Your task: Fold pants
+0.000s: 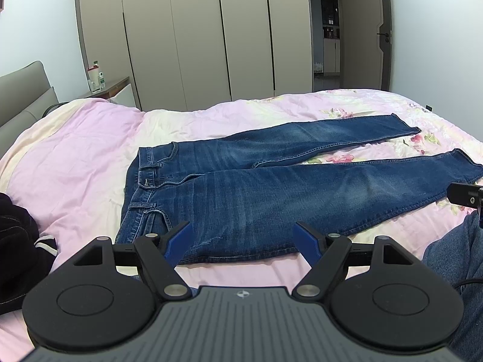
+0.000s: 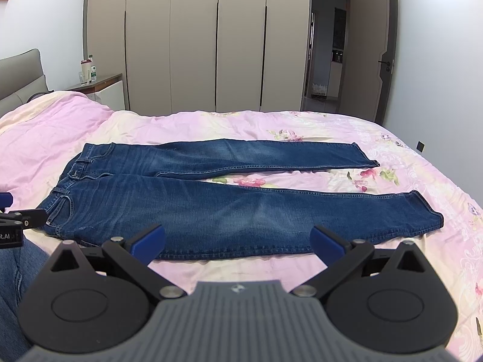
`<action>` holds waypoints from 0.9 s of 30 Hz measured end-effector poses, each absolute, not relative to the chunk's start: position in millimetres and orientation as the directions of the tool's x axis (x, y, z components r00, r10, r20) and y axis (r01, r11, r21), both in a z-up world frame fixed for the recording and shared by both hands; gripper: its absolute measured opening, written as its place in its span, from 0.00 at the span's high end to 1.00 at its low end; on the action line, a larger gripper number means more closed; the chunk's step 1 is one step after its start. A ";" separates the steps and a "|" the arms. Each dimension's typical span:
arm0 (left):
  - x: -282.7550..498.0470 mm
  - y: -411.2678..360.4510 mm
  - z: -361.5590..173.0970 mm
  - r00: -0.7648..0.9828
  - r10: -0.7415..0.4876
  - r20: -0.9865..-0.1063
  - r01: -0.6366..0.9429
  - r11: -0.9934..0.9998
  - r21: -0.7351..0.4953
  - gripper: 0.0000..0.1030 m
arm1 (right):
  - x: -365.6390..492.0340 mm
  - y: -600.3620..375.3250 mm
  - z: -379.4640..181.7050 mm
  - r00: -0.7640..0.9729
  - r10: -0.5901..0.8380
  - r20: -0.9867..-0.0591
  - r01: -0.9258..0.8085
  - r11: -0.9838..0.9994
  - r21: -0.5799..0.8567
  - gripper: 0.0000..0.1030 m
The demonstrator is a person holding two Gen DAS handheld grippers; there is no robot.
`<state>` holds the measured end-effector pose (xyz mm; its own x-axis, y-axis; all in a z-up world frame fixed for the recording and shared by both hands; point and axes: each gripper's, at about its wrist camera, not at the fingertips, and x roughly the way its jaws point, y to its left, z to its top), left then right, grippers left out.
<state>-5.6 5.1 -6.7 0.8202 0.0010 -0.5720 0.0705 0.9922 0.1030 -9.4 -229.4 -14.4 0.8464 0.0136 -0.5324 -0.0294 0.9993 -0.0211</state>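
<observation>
Blue jeans [image 1: 256, 187] [image 2: 211, 208] lie flat on the pink floral bedspread [image 1: 75, 157] [image 2: 392, 265], waistband to the left, both legs spread to the right with a gap between them. My left gripper [image 1: 243, 235] hovers open just in front of the near hip and thigh, holding nothing. Open too, my right gripper [image 2: 238, 238] hangs in front of the near leg's lower edge, empty. A part of the right gripper [image 1: 466, 197] shows at the right edge of the left wrist view. The left gripper [image 2: 12, 220] peeks in at the left edge of the right wrist view.
A dark garment [image 1: 18, 241] with white stripes lies on the bed at the left. The person's denim-clad leg [image 1: 452, 271] [image 2: 12, 277] is close by. A grey headboard [image 1: 21, 96], a nightstand with bottles [image 1: 96, 78], wardrobe doors [image 1: 211, 36] and an open door [image 2: 374, 54] stand behind.
</observation>
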 end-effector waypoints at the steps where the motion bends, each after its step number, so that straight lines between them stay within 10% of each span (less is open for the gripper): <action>1: -5.6 5.1 -6.7 0.820 0.001 -0.572 0.070 0.992 0.103 0.14 | -9.8 -229.4 -14.8 0.846 0.013 -0.532 -0.029 0.999 -0.022 0.05; 27: -1.7 1.5 -6.5 0.807 0.002 -0.591 0.080 0.990 0.112 0.14 | 0.4 -235.5 -21.0 0.820 0.010 -0.572 -0.009 1.000 0.004 0.05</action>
